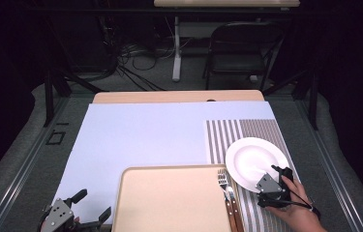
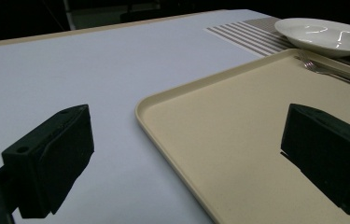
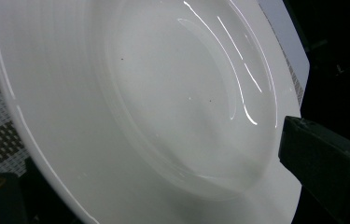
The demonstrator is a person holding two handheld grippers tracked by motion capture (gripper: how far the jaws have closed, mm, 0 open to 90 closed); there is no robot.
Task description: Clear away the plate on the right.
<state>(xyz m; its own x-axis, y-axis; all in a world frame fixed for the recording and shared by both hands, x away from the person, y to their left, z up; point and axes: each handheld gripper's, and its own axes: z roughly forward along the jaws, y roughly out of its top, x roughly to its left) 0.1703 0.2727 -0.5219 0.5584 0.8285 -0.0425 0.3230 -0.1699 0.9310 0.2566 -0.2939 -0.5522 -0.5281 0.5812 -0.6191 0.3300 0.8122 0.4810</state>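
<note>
Plate [image 1: 252,159] sits on the striped mat, just right of the tray [image 1: 169,203]. Right gripper [image 1: 277,180] straddles its near rim, jaws apart: seat the rim deep, then close squarely.

No legible text, label, brand or number appears on the white plate [image 1: 254,159], beige tray [image 1: 169,203] or striped placemat [image 1: 247,130].

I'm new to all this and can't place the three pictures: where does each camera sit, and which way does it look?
High view: above the person's side, looking forward and down on the tray; shows the right hand and both grippers.
Left gripper view: rides the left gripper, low over the table, facing the tray; jaws apart.
Right gripper view: rides the right gripper, close over the plate.
All three share the plate.
</note>
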